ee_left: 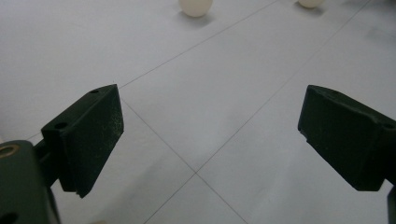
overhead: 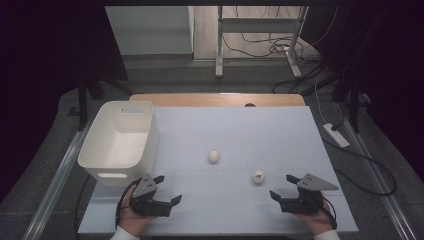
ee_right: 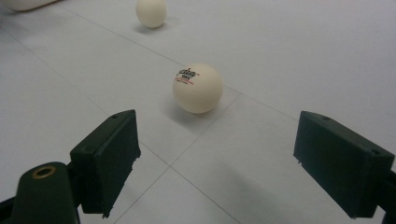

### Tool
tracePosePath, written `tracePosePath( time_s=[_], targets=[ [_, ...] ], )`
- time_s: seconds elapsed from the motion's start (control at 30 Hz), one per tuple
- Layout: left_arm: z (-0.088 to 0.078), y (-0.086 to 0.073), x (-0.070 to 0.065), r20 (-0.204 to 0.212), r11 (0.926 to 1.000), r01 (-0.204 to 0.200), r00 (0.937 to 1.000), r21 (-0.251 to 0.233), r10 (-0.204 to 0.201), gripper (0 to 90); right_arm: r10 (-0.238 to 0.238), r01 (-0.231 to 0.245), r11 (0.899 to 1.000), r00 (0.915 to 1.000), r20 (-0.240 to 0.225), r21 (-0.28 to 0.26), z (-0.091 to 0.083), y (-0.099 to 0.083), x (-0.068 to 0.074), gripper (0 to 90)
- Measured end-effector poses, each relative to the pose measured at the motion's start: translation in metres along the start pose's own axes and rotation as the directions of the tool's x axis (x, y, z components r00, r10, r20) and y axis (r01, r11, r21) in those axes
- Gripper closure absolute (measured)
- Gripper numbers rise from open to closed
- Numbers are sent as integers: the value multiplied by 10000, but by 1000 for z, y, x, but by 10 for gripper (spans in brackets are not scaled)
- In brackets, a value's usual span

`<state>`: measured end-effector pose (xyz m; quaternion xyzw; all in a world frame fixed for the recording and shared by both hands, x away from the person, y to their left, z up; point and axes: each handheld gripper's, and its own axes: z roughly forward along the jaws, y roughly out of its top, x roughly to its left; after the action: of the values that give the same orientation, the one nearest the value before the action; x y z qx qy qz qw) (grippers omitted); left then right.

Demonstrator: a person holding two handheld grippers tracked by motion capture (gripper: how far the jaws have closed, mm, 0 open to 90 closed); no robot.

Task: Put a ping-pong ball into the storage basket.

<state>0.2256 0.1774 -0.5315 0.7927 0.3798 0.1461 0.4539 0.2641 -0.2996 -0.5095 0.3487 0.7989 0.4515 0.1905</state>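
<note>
Two white table-tennis balls lie on the pale table top (overhead: pixel 235 130). One ball (overhead: pixel 214 156) rests near the middle; the printed ball (overhead: pixel 258 176) lies to its right and nearer me. In the right gripper view the printed ball (ee_right: pixel 197 87) sits just ahead of my open right gripper (ee_right: pixel 215 163), and the other ball (ee_right: pixel 151 12) lies farther off. My right gripper (overhead: pixel 281 186) stands just right of the printed ball. My left gripper (overhead: pixel 167 189) rests open near the front edge, its jaws empty (ee_left: pixel 210 140). Both balls (ee_left: pixel 195 6) (ee_left: pixel 310 3) lie far ahead of it.
A white plastic bin (overhead: pixel 121 140) with handle slots stands at the table's left, just beyond my left hand. A wooden board edge (overhead: pixel 217 99) runs along the back. Cables and a desk frame (overhead: pixel 260 35) lie on the floor beyond.
</note>
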Motion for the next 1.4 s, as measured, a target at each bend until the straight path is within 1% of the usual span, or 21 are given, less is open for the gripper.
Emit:
tracePosePath(
  time_s=[0.3, 0.53, 0.87, 1.1, 1.27, 1.4],
  targets=[
    [1, 0, 1, -37, 10000, 29, 10000, 25, -29, 81, 4, -4, 10000, 10000, -19, 1, 1, 0, 1, 138],
    [1, 0, 1, 54, 10000, 55, 10000, 12, -55, 86, -30, 31, 10000, 10000, -21, 87, 1, 0, 2, 139],
    [2, 2, 1, 69, 10000, 86, 9999, 1, -86, 87, 2, -2, 10000, 10000, -17, 81, 2, -1, 2, 139],
    [2, 6, -2, 42, 10000, 20, 10000, -15, -20, 84, -36, 36, 9998, 10000, -9, 193, 3, -1, 2, 139],
    [0, 10, -4, 49, 10000, 3, 10000, -83, -3, 84, 23, -23, 9999, 10000, 47, 162, 2, -2, 2, 140],
    [0, 14, -7, 26, 9999, -117, 9999, -55, 117, 84, 23, -24, 9998, 10000, 54, 197, 3, -2, 2, 140]
  ],
)
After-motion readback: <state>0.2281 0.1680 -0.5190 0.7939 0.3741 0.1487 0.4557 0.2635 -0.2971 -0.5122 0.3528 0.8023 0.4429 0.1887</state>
